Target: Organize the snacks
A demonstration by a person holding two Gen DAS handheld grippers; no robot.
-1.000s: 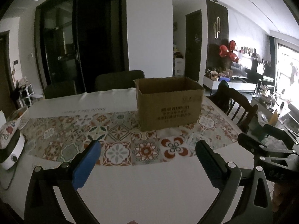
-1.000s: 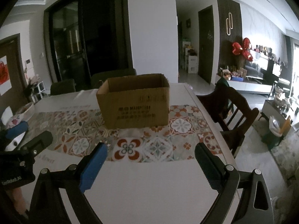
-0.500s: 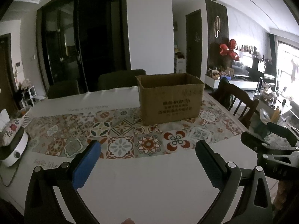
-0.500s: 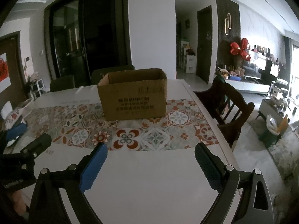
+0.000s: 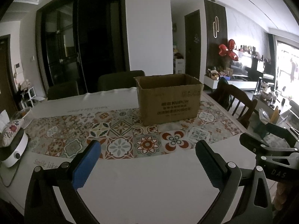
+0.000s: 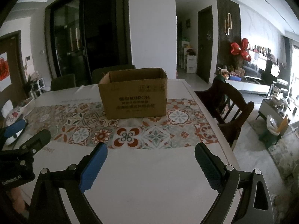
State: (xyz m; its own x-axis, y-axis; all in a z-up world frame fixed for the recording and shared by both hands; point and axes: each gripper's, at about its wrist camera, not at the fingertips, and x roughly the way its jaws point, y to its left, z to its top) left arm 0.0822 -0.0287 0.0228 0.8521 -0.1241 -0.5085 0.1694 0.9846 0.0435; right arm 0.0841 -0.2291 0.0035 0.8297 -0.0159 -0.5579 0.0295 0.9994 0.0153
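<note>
An open brown cardboard box [image 5: 169,100] stands on the patterned tile runner at the far middle of the table; it also shows in the right wrist view [image 6: 133,98]. Its inside is hidden from here. No loose snacks are visible on the table. My left gripper [image 5: 147,151] is open and empty, held above the white near part of the table. My right gripper [image 6: 150,152] is open and empty too, beside it on the right. Each gripper shows at the edge of the other's view.
The table [image 5: 149,183] has a white cloth with a tiled runner [image 5: 119,132]. A white appliance with a floral cloth [image 5: 11,145] sits at the left edge. Dark chairs [image 6: 228,108] stand at the right and far sides. The living room lies to the right.
Both grippers have drawn back and risen a little from the box, which now looks smaller and farther. Both jaws stay open and empty.
</note>
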